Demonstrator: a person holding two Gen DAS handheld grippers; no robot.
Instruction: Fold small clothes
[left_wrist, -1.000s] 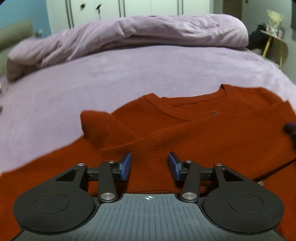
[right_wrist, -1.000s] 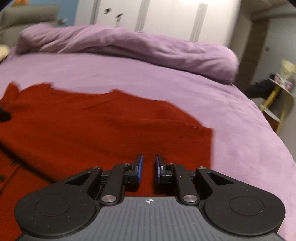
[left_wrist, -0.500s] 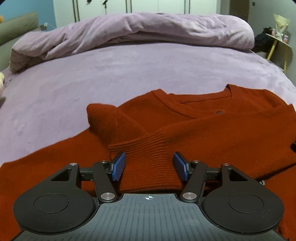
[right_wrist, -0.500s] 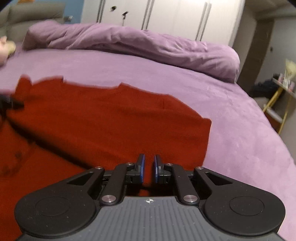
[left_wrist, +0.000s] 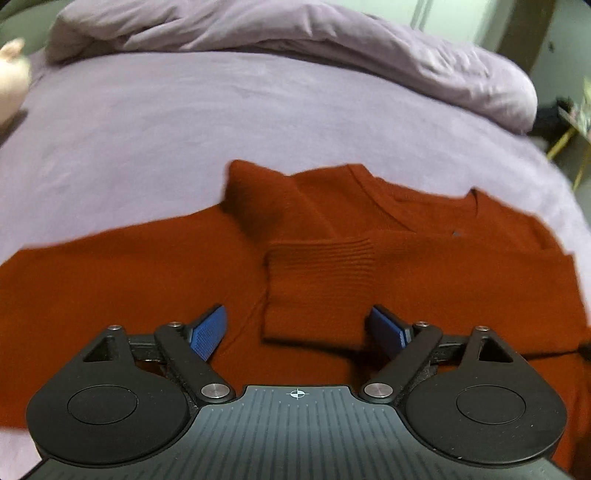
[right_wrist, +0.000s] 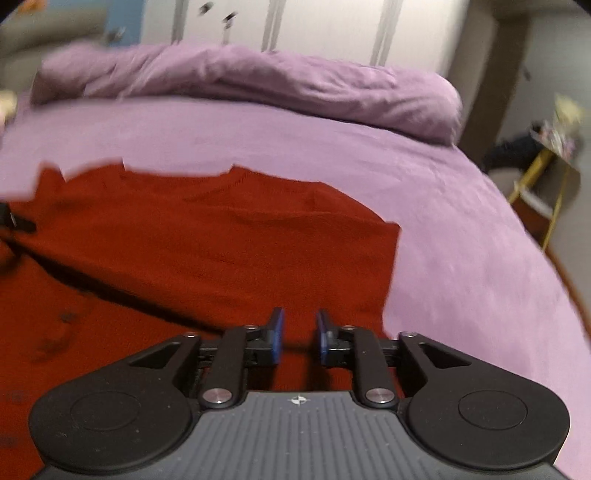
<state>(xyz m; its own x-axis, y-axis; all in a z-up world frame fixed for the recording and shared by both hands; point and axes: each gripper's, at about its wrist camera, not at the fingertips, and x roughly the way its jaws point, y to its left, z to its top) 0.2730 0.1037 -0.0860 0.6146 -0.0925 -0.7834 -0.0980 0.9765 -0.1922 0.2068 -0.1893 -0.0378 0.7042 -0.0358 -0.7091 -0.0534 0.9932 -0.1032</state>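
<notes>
The sweater (left_wrist: 155, 273) is a matt red knit, with a ribbed cuff (left_wrist: 317, 273). The sheet (left_wrist: 184, 122) is soft lilac cloth, the duvet (right_wrist: 258, 85) the same, wrinkled. Both grippers are matt black plastic with blue textured pads (left_wrist: 207, 334) and shiny metal pivots (right_wrist: 378, 396)

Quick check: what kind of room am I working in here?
Most likely a bedroom: the red sweater lies on a bed with a bunched purple duvet, and white wardrobe doors stand behind.
</notes>
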